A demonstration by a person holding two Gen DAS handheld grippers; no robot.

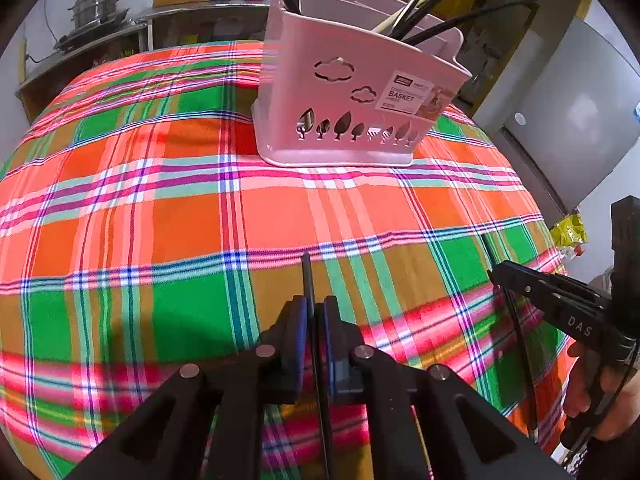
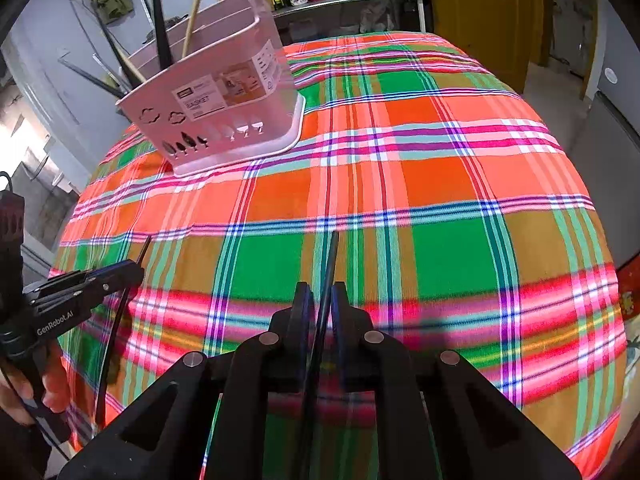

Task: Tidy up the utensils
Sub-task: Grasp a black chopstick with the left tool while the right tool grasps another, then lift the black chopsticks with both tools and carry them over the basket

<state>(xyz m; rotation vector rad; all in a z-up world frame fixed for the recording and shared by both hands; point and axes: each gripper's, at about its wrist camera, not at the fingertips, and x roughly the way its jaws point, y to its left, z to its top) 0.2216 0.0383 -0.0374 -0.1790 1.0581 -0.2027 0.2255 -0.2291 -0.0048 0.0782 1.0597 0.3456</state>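
Each hand-held gripper, left [image 1: 316,312] and right [image 2: 320,300], pinched a black chopstick [image 1: 309,280] [image 2: 331,264] above the plaid worktop [image 1: 200,220], tips pointing forward toward the pink basket [image 1: 352,92].

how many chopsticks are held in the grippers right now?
2. One black chopstick is clamped in the left hand-held gripper, another in the right hand-held gripper. More utensils stand in the pink basket.

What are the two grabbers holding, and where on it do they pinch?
Each holds one black chopstick. The left gripper pinches its chopstick just below the tip; the right gripper pinches its chopstick likewise. The rest runs back out of sight.
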